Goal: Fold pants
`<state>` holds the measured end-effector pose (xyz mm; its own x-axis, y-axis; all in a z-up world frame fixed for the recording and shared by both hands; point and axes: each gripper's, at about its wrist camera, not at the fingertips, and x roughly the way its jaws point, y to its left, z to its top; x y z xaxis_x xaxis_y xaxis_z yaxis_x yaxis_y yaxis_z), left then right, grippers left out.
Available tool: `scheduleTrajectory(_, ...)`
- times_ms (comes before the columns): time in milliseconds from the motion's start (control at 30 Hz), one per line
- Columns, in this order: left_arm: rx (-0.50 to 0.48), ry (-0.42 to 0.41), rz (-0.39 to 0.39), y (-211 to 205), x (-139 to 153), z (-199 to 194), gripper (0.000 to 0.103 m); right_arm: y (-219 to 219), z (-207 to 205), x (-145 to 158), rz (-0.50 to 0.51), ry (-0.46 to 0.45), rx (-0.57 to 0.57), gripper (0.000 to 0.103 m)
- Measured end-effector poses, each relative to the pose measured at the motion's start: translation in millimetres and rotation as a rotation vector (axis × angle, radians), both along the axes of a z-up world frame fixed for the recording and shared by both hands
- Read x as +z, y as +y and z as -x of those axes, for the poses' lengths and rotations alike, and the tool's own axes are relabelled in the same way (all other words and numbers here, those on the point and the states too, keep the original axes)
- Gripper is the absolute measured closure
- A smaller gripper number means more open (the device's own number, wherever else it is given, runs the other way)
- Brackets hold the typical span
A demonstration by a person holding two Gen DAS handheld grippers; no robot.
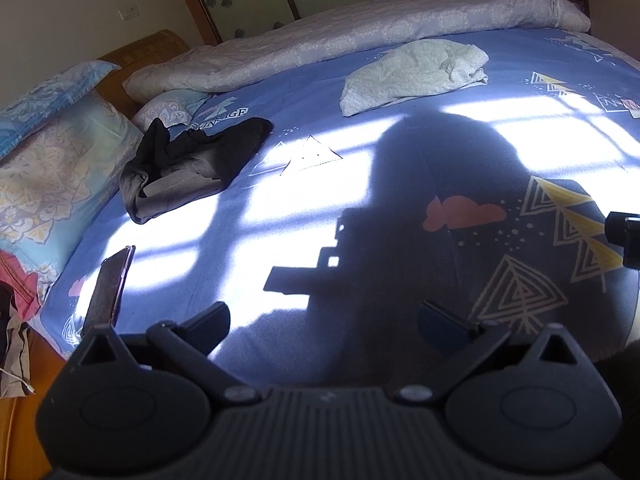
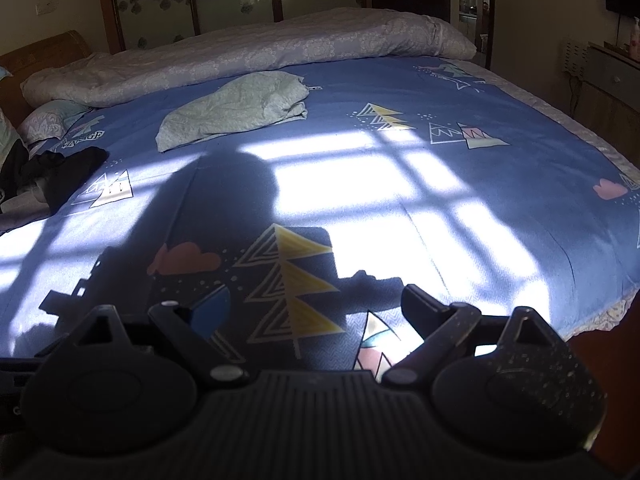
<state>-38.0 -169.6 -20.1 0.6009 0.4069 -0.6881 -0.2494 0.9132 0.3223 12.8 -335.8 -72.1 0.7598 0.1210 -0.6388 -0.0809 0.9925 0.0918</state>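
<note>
Beside the pillows (image 1: pixel 52 152), toward the headboard end of the blue printed bedsheet (image 1: pixel 360 152), the dark pants (image 1: pixel 188 164) are seen lying crumpled in a heap, legs not distinguishable. Both tools are held over bare sheet, well apart from the pants: the left gripper (image 1: pixel 324 320) is spread wide and empty, and the right gripper (image 2: pixel 316 304) is likewise spread and grasps nothing. No fold has yet been made; the step in hand is judged to be the reach and pick-up. It is advised that the waistband be sought first and pinched at two separated points, so the heap can be lifted, shaken out and laid flat away from the pillows. A phone (image 1: pixel 108 284) lying nearer than the pants should be avoided. The pale green cloth (image 1: pixel 412 76), beyond the pants, is left alone.
</note>
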Motion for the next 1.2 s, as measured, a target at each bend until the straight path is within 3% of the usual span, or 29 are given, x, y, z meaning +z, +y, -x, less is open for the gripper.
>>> scheduleTrajectory(1200,0.004,0.011,0.004,0.6,-1.7,-0.2,0.0,2.3,0.5,-1.2,0.002,0.006,0.011,0.009)
